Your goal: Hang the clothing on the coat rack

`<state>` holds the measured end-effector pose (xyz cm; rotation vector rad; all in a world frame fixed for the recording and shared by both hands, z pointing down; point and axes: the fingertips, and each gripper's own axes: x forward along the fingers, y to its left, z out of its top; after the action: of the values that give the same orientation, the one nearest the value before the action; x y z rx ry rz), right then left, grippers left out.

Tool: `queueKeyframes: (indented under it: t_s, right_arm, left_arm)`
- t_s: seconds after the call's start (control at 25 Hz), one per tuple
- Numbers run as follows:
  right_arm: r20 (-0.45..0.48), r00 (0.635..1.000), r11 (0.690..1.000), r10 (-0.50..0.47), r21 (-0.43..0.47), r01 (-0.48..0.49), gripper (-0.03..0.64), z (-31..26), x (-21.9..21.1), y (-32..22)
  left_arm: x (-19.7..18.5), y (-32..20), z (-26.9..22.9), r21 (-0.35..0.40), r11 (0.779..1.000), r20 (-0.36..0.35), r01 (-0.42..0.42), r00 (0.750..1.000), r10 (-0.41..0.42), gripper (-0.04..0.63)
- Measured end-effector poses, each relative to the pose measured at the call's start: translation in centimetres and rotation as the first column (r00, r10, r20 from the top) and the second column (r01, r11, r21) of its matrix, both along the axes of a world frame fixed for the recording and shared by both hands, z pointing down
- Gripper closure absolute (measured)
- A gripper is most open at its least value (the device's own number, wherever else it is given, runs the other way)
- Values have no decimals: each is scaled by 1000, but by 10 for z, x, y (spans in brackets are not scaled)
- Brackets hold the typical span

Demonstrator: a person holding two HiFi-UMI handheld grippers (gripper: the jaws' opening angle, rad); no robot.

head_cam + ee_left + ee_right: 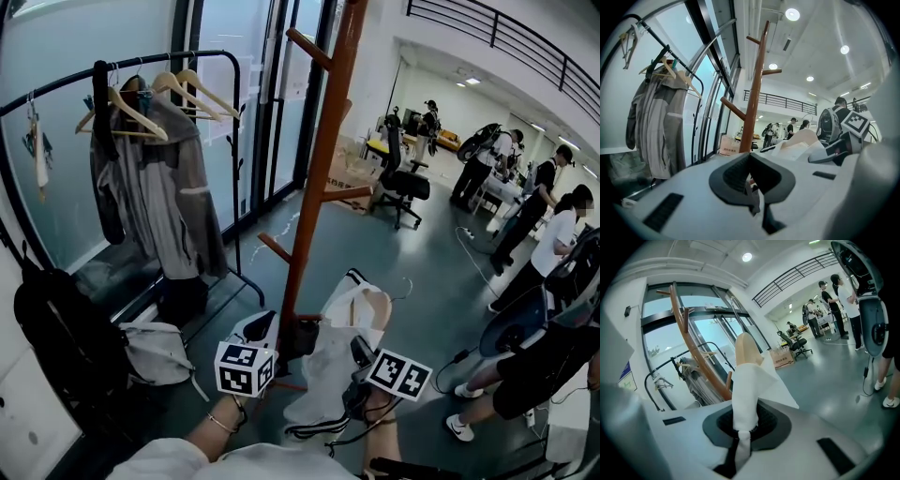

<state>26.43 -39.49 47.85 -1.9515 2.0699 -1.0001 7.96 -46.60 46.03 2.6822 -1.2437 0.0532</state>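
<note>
1. At the far left of the head view, a black garment rail [141, 61] stands against glass panels. It carries wooden hangers and a grey jacket [164, 187]. A black backpack [56, 328] sits on the floor below it.
2. Low down and left of centre are the left tongs [265, 321]. The left gripper view shows their pads pressed together with nothing visible between them. They sit just beside the garment but apart from it.
3. At centre rises the wooden coat rack [319, 159], a tall brown pole with short pegs angled upward. One low peg [275, 247] points left, near the tongs. The others are higher.
4. Just right of the pole base hangs the white garment [333, 361], draped over a pale wooden hanger [375, 302]. It is held off the floor and not yet on the rack.
5. The right tongs [361, 364] are clamped shut on a fold of that white cloth. The hanger's shoulder rises above the pinch.
6. At the far right, several people [553, 244] stand well apart from the rack.
7. The step in hand looks like carrying the garment to a peg. To do it well, hold the pinch firm and lift until the hanger's hook clears a peg tip. Lower the hook over the peg, steadying the hanger with the free left tongs. Let go only once the peg bears the weight.
</note>
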Motion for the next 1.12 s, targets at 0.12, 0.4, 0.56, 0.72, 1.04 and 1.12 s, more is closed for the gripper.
queueKeyframes:
  t_s: [0.12,0.4,0.56,0.72,1.04,1.12]
  right_arm:
    - [-2,1000,1000,-18,-2,18,578,-2,6,-5]
    - [-4,999,999,-45,10,45,578,-16,18,-19]
    - [-34,998,999,-46,26,47,578,-23,23,-26]
    - [-49,997,998,-56,35,58,578,-28,26,-30]
    - [-52,998,995,-43,85,47,578,-53,24,-36]
    - [-72,996,994,-44,100,51,578,-62,23,-36]
  left_arm:
    - [5,0,2,-15,1000,0,20,1000,-20,586]
    - [18,-5,-23,41,998,38,46,998,-47,588]
    - [23,-6,-23,36,998,38,49,998,-50,586]
    - [23,-8,-25,39,997,33,67,997,-68,587]
    - [16,-11,-32,46,995,7,93,996,-94,586]
    - [16,-11,-31,43,994,4,97,995,-97,586]
